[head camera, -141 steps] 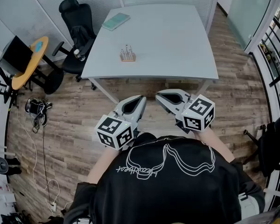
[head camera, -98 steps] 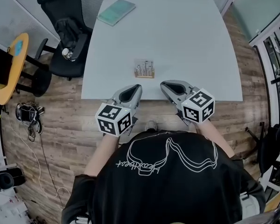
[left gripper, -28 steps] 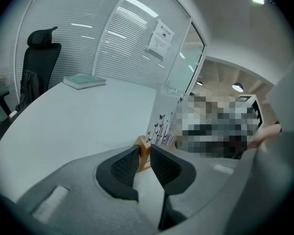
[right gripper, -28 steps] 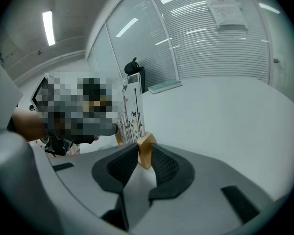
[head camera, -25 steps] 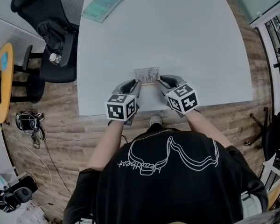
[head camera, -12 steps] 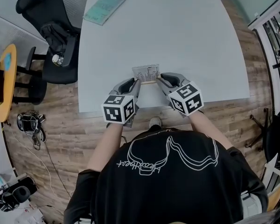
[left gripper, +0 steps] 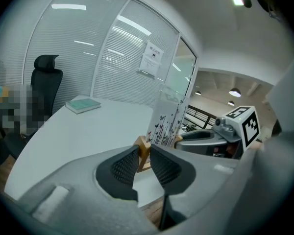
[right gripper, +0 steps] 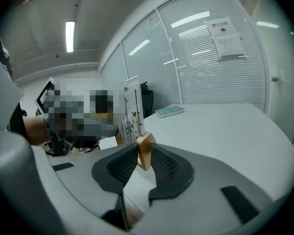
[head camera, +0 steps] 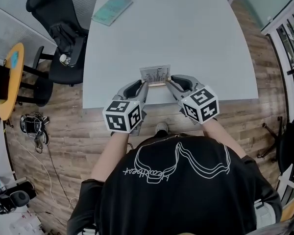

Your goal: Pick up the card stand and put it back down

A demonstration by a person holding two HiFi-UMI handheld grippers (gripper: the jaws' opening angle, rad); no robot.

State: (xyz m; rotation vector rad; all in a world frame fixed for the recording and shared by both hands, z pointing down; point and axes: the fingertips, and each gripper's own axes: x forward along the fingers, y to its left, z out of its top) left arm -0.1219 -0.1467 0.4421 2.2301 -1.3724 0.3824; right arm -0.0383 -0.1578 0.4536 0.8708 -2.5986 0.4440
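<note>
Left tongs [head camera: 142, 85] and right tongs [head camera: 169, 82] each clenched a wooden end of the card stand [head camera: 155, 75], which stood upright between them, just past the worktop's [head camera: 196, 43] near edge. Ahead of the tongs stretched wide open worktop. A book [head camera: 112, 10] lay far off to the left, near the far corner, with a chair [head camera: 63, 26] outside that left edge.

R gripper [right gripper: 143, 154] tight on wooden end of card stand [right gripper: 130, 109], table [right gripper: 225, 126] behind.
</note>
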